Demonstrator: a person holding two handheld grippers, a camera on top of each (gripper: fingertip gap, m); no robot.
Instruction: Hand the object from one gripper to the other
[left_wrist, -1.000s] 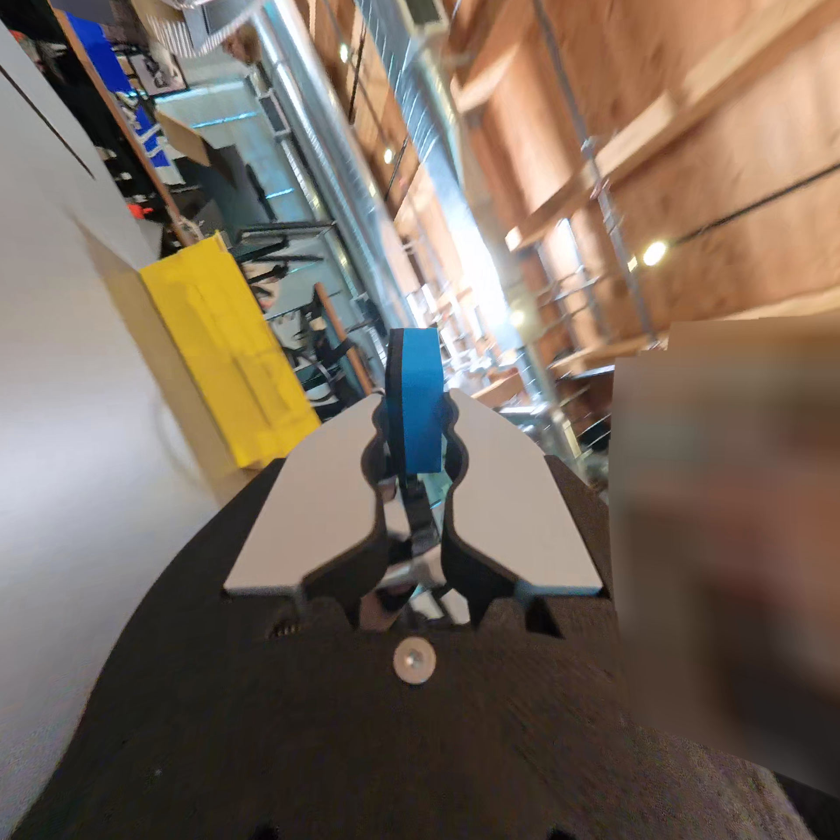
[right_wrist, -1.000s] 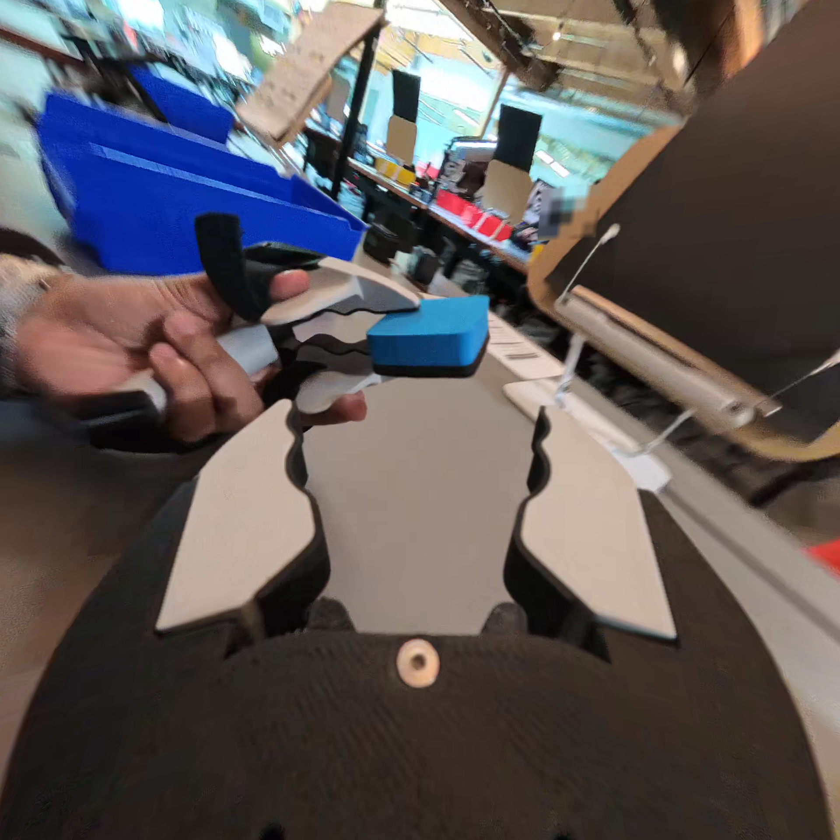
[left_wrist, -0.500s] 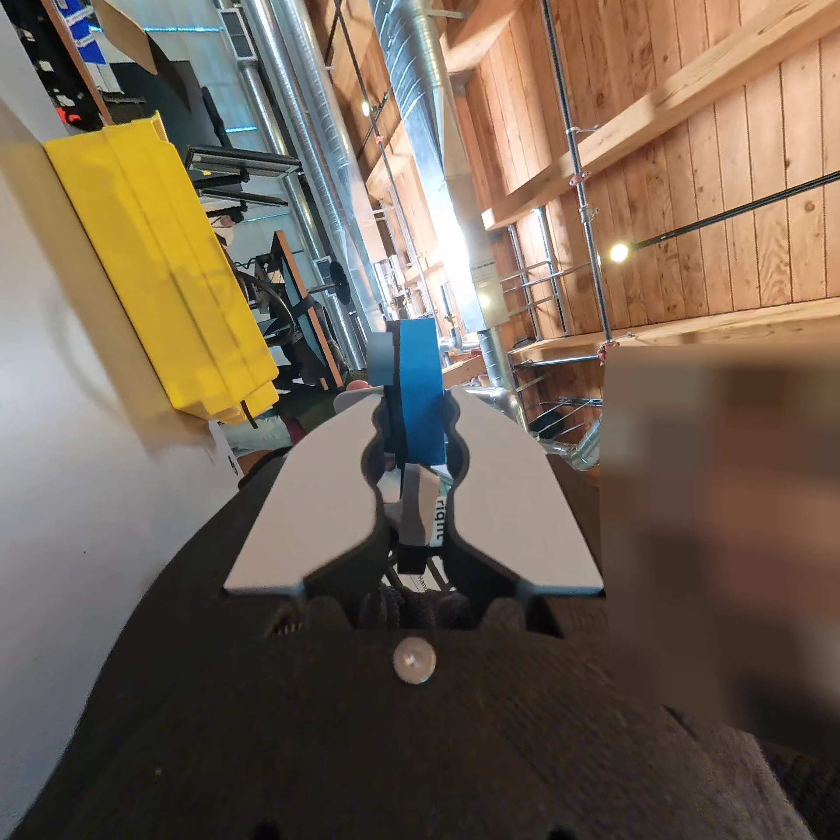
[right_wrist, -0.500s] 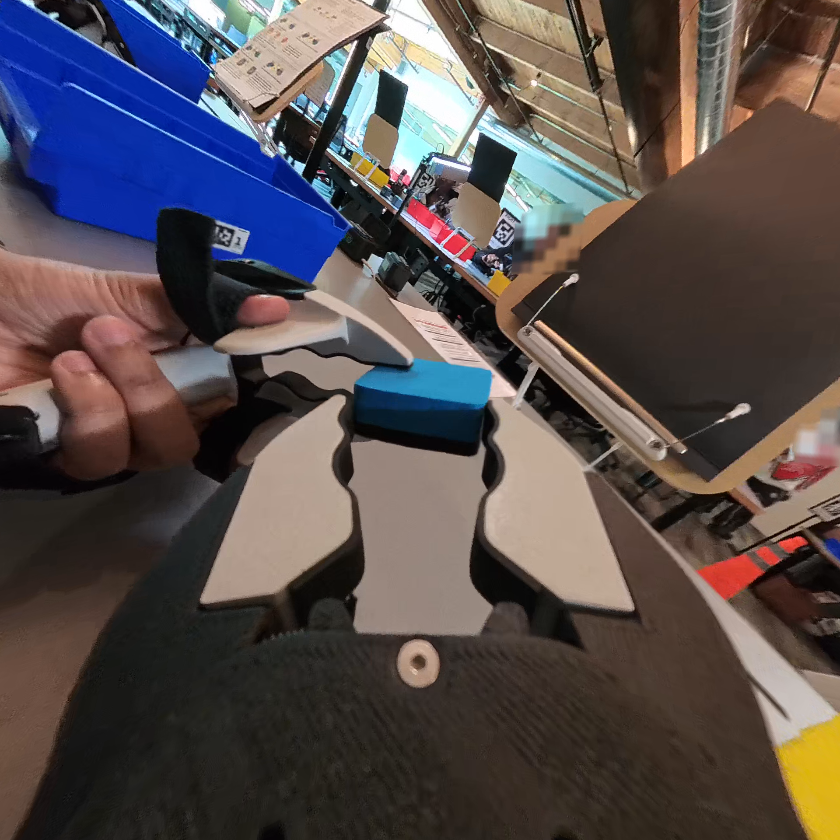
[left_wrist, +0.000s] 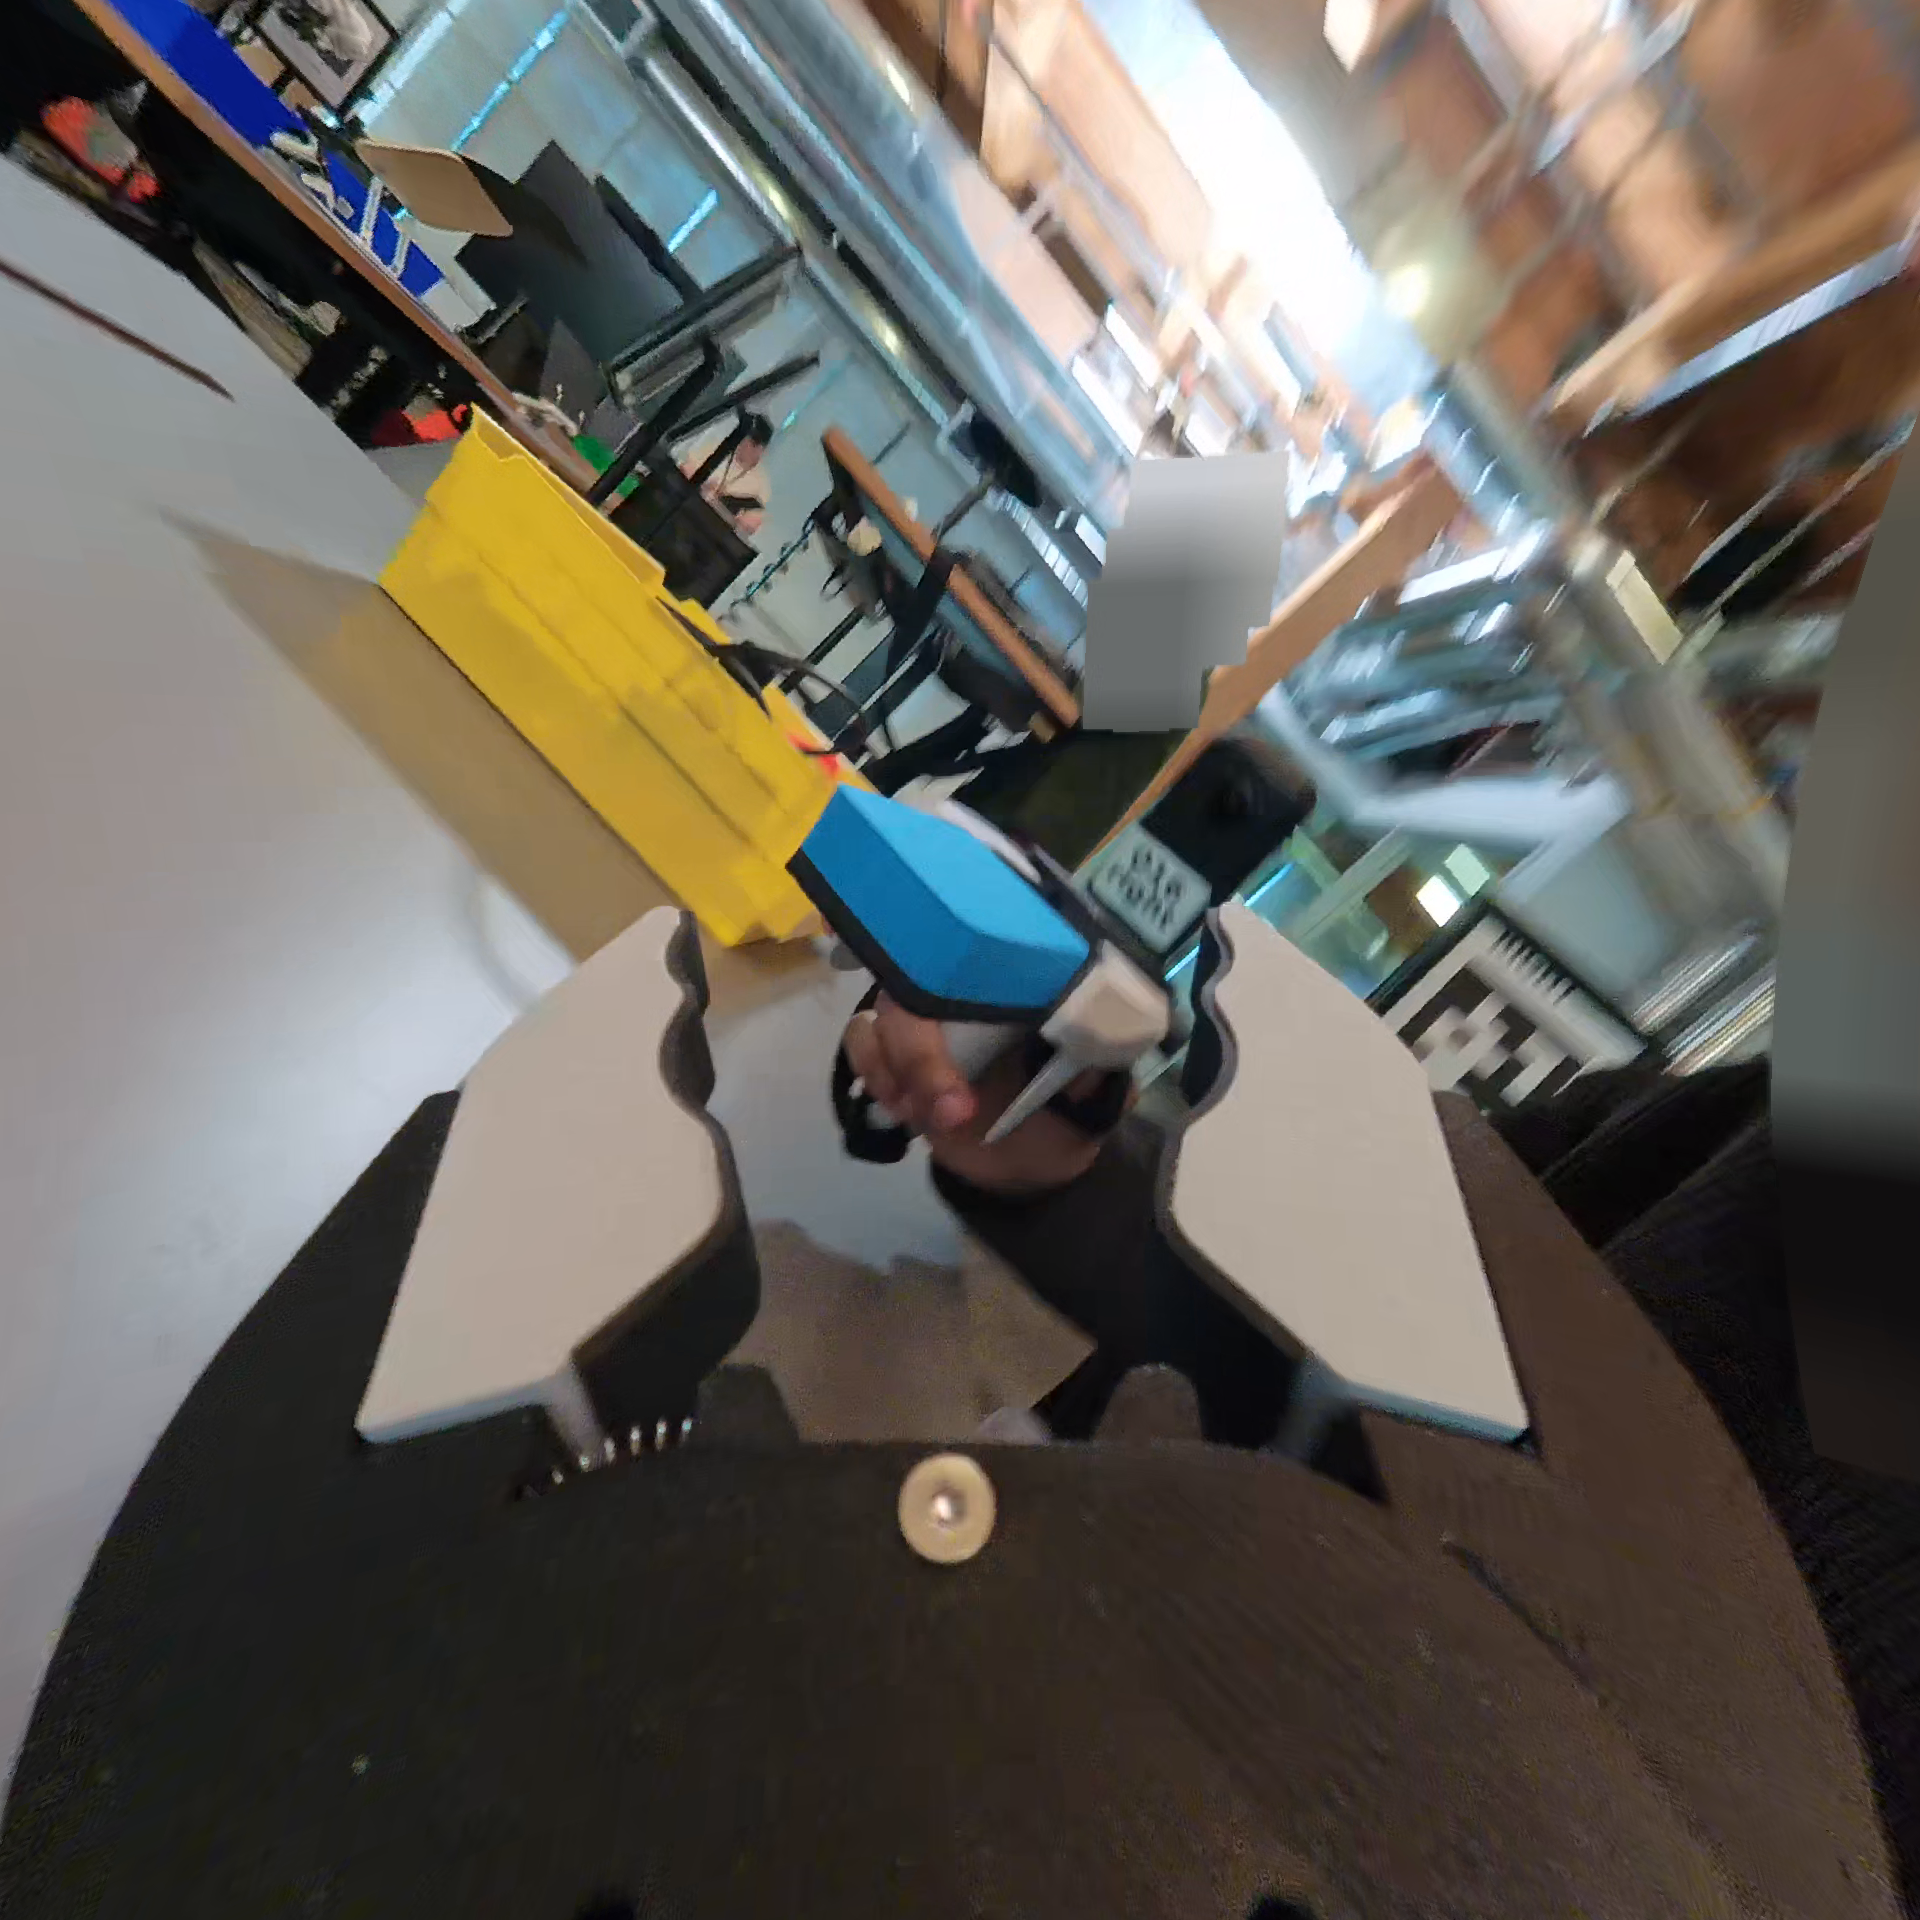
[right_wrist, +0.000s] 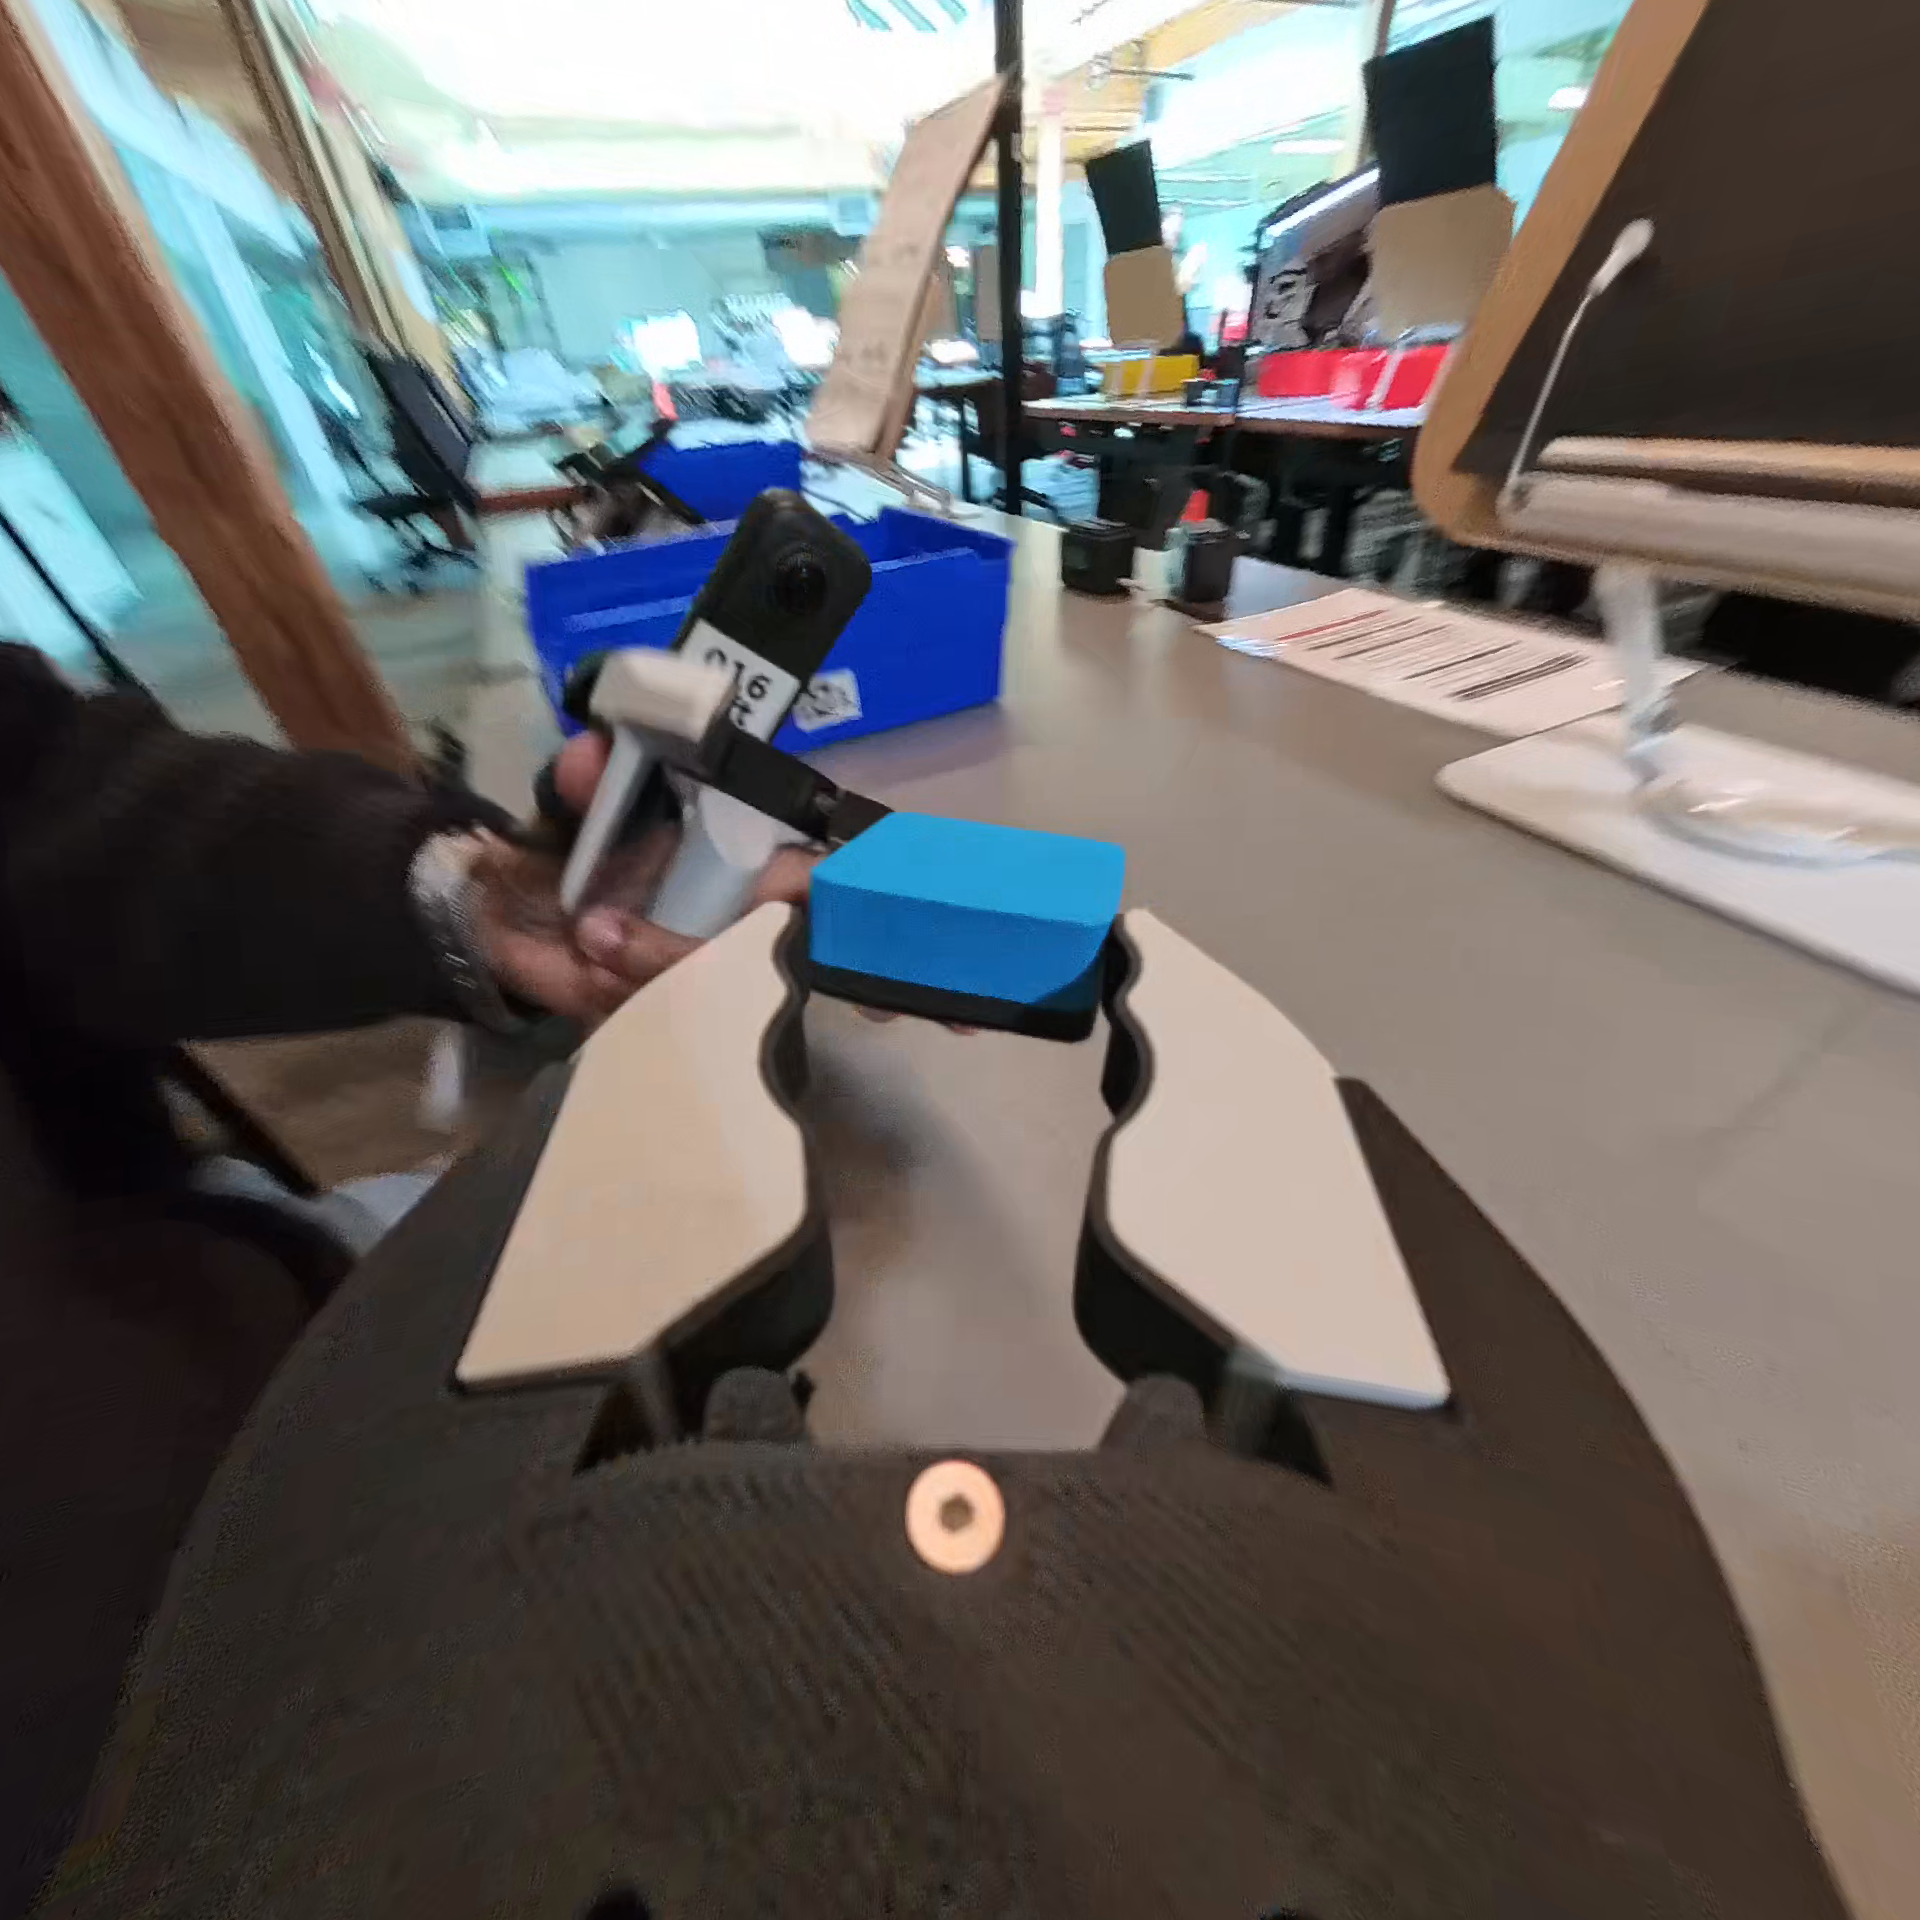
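Holding the blue block in the right gripper

Gripping it at both sides, the right gripper (right_wrist: 956, 966) has its two fingers closed on the blue block (right_wrist: 961, 914), above the grey table (right_wrist: 1455, 987). The left gripper (left_wrist: 951, 977) has its fingers spread wide with nothing between them, apart from the block. A yellow bin (left_wrist: 592, 675) stands on the table behind.
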